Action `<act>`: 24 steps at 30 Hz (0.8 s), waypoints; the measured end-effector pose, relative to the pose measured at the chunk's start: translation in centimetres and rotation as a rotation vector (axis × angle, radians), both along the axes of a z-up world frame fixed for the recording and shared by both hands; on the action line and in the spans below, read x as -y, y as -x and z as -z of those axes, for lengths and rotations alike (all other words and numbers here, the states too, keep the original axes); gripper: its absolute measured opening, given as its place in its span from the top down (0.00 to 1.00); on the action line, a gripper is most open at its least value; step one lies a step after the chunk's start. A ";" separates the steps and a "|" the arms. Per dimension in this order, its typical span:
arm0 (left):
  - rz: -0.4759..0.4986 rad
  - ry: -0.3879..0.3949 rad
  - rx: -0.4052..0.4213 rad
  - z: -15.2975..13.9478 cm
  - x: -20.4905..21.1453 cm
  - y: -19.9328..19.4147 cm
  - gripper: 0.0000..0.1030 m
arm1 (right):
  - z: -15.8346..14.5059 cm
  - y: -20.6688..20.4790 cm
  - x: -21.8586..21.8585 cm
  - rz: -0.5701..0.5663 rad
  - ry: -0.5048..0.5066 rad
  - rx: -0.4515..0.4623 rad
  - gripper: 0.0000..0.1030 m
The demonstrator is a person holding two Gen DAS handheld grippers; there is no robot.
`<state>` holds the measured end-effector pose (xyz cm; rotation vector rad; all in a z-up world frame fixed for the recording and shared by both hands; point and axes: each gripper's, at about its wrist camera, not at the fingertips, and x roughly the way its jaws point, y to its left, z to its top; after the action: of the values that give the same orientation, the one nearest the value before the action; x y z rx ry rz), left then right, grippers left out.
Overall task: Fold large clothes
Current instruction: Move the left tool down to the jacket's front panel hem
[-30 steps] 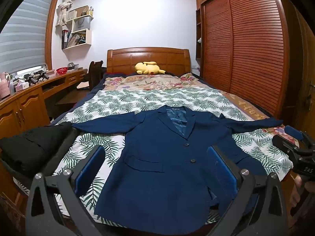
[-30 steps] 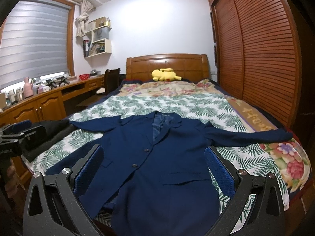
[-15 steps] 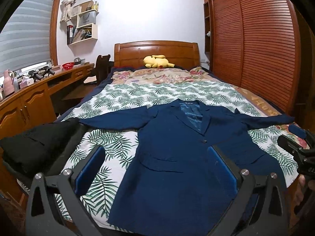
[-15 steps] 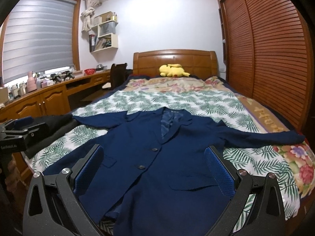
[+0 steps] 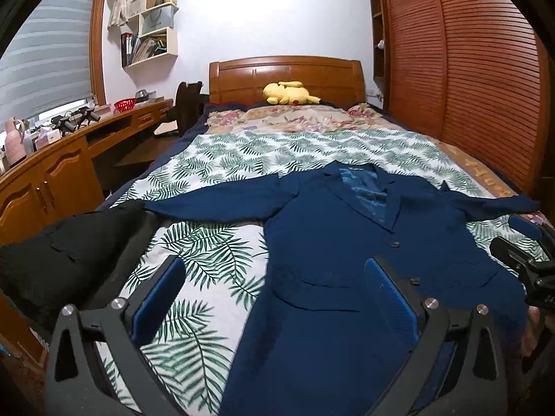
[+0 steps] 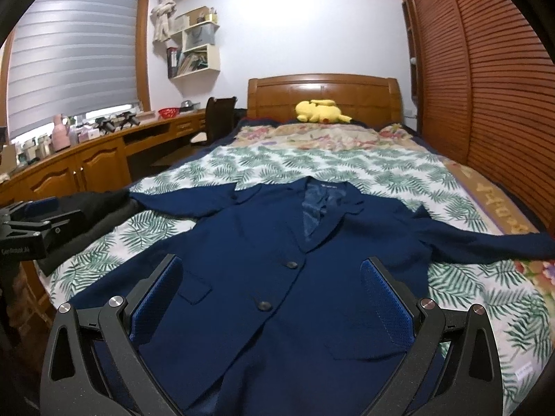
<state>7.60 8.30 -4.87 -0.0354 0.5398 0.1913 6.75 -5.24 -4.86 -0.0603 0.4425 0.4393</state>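
Observation:
A navy blue suit jacket (image 5: 347, 242) lies face up and spread flat on the leaf-print bedspread (image 5: 215, 249), sleeves out to both sides; it also shows in the right wrist view (image 6: 277, 260). My left gripper (image 5: 274, 291) is open and empty, hovering above the jacket's left hem at the foot of the bed. My right gripper (image 6: 270, 291) is open and empty above the jacket's lower front. The right gripper also shows at the right edge of the left wrist view (image 5: 527, 253), and the left gripper at the left edge of the right wrist view (image 6: 31, 222).
A black garment (image 5: 62, 249) lies at the bed's near left corner. A yellow plush toy (image 5: 288, 93) rests by the wooden headboard (image 5: 284, 72). A wooden desk (image 5: 52, 170) runs along the left, a slatted wardrobe (image 5: 468, 79) along the right.
Both grippers have shifted left and lowered a little toward the foot of the bed. The jacket lies as before. Both stay open.

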 end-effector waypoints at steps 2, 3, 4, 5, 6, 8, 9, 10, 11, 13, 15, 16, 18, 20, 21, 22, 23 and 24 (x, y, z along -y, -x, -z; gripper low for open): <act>-0.006 -0.007 -0.010 0.2 -0.8 -1.0 0.00 | 0.4 -1.0 -0.5 -0.008 0.001 -0.005 0.00; -0.010 -0.011 -0.013 0.3 -1.4 -1.5 0.00 | 0.5 -1.6 -0.8 -0.014 0.003 -0.009 0.00; -0.018 -0.012 -0.014 0.4 -1.9 -2.1 0.00 | 0.7 -2.2 -1.1 -0.020 0.007 -0.011 0.00; -0.023 -0.011 -0.015 0.5 -2.3 -2.6 0.00 | 0.9 -2.8 -1.6 -0.029 0.012 -0.013 0.00; -0.027 -0.006 -0.019 0.6 -2.9 -3.2 0.00 | 1.1 -3.4 -2.0 -0.038 0.017 -0.015 0.00; -0.035 0.002 -0.028 0.7 -4.0 -4.2 0.00 | 1.3 -4.6 -2.9 -0.053 0.024 -0.016 0.00; -0.042 0.005 -0.034 0.8 -4.6 -4.7 0.00 | 1.4 -5.4 -3.4 -0.061 0.027 -0.019 0.00; -0.050 0.003 -0.042 0.9 -5.2 -5.3 0.00 | 1.5 -5.9 -3.7 -0.067 0.027 -0.021 0.00; -0.058 -0.003 -0.047 1.1 -5.8 -5.8 0.00 | 1.5 -6.5 -4.1 -0.076 0.024 -0.023 0.00; -0.076 -0.017 -0.058 1.3 -6.8 -6.6 0.00 | 1.5 -7.8 -4.9 -0.091 0.017 -0.026 0.00; -0.087 -0.015 -0.067 1.6 -7.8 -7.5 0.00 | 1.6 -9.1 -5.8 -0.108 0.014 -0.030 0.00; -0.090 -0.010 -0.073 1.8 -8.3 -7.9 0.00 | 1.7 -9.7 -6.2 -0.116 0.016 -0.031 0.00; -0.094 0.004 -0.083 2.1 -9.3 -8.8 0.00 | 1.9 -10.8 -7.2 -0.132 0.024 -0.034 0.00; -0.099 0.012 -0.093 2.5 -10.3 -9.8 0.00 | 2.2 -11.7 -8.0 -0.143 0.034 -0.035 0.00; -0.100 0.014 -0.096 2.7 -10.7 -10.4 0.00 | 2.6 -12.4 -8.7 -0.151 0.044 -0.037 0.00; -0.104 0.014 -0.102 3.0 -11.2 -10.9 0.00 | 2.8 -12.8 -8.9 -0.156 0.050 -0.039 0.00; -0.106 0.018 -0.106 3.3 -11.7 -11.5 0.00 | 3.1 -13.3 -9.4 -0.163 0.059 -0.039 0.00; -0.105 0.025 -0.111 3.5 -12.1 -12.0 0.00 | 3.4 -13.7 -9.7 -0.169 0.068 -0.040 0.00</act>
<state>19.58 20.42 -8.33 -0.0780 0.6517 0.2906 20.46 4.50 -8.29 -0.1559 0.4934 0.5921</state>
